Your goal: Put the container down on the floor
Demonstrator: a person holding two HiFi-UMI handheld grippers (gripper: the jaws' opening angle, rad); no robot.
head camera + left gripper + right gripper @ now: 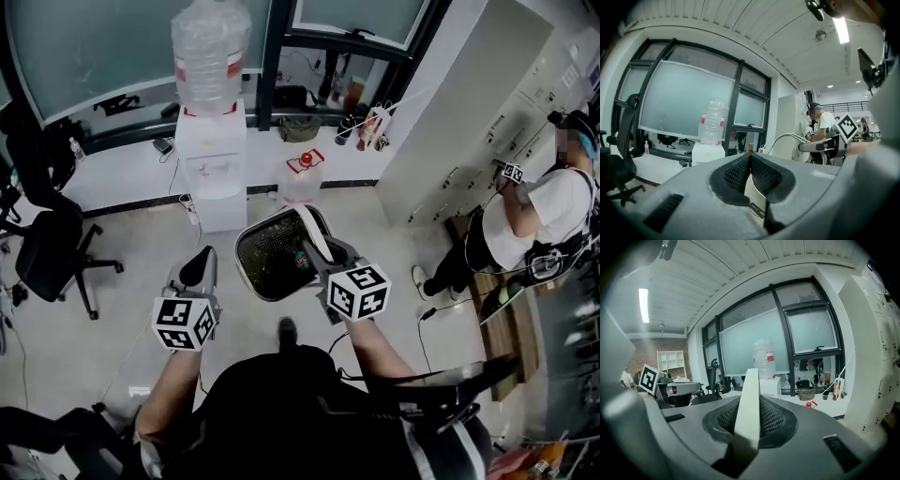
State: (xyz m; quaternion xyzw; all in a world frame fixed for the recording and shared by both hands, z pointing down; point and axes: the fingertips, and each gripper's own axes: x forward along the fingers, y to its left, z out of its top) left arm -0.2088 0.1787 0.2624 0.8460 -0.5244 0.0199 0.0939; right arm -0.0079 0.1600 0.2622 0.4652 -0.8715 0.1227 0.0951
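Note:
The container [272, 258] is a round bin with a pale rim and a dark inside, and a small red and green item lies in it. It hangs above the floor in front of me in the head view. Its white strap handle [314, 236] runs from the rim into my right gripper [325, 261], which is shut on it. In the right gripper view the white handle [750, 404] stands upright between the mesh pads. My left gripper [199, 269] is off to the container's left, apart from it, with its pads [740, 171] pressed together on nothing.
A white water dispenser [211, 164] with a clear bottle stands by the window ledge, and a clear jar with a red lid [305, 173] is beside it. An office chair [52, 248] is at the left. A person [539, 220] stands at the lockers on the right.

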